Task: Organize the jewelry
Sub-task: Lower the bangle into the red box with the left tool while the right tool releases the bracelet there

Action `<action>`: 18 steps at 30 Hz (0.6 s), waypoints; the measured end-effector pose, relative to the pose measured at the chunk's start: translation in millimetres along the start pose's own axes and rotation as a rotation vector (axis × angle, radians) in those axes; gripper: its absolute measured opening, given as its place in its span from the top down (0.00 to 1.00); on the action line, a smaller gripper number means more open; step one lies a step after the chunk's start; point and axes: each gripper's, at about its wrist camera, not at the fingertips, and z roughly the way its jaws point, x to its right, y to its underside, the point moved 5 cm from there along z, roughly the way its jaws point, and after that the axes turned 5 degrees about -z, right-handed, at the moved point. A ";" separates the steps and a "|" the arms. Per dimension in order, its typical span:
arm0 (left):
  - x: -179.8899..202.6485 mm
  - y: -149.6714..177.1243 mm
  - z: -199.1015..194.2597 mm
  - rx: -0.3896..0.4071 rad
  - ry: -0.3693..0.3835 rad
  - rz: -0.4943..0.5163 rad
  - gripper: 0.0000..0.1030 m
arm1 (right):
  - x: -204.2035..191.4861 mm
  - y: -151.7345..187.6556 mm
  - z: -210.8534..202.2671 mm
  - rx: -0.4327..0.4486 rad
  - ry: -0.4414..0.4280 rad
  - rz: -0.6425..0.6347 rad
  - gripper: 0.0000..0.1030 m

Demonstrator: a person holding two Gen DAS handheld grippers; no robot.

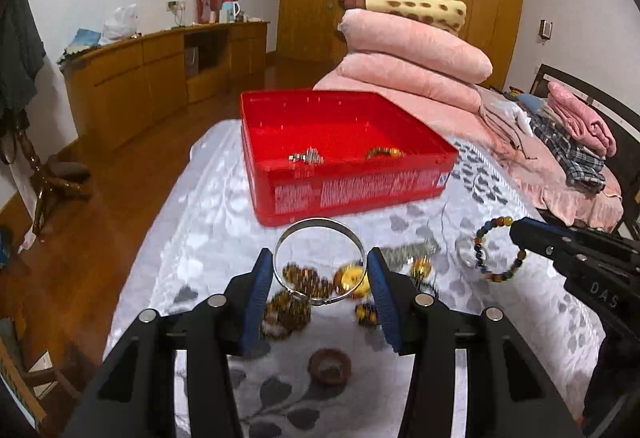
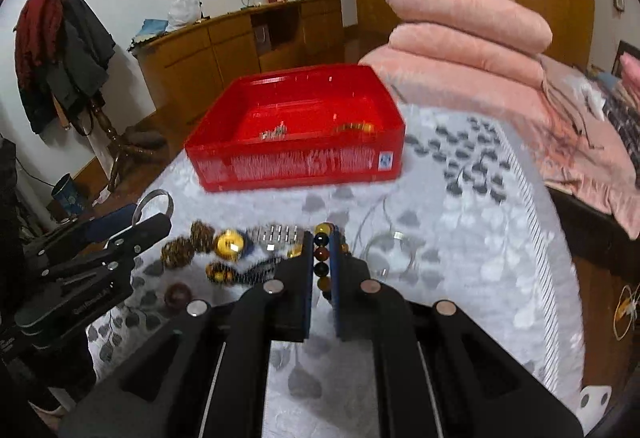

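Bedroom: floral bedspread (image 1: 192, 238) bears red box (image 1: 344, 193).

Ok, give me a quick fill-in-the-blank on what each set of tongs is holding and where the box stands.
1. The left tongs grip a silver ____ across its width.
2. The right tongs are shut on a multicoloured ____ bracelet.
3. The red box already holds ____ pieces of jewelry.
4. The box rests on the white floral ____.

Missing words: bangle; beaded; two; bedspread

Silver bangle (image 1: 320, 262) and multicoloured bead bracelet (image 1: 498, 250) lifted off bed; red box (image 1: 352, 193) holds perhaps two pieces
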 end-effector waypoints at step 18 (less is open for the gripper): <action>12.5 -101.3 55.2 0.062 -0.036 0.009 0.53 | 25.8 -105.6 30.7 0.112 -0.012 0.021 0.94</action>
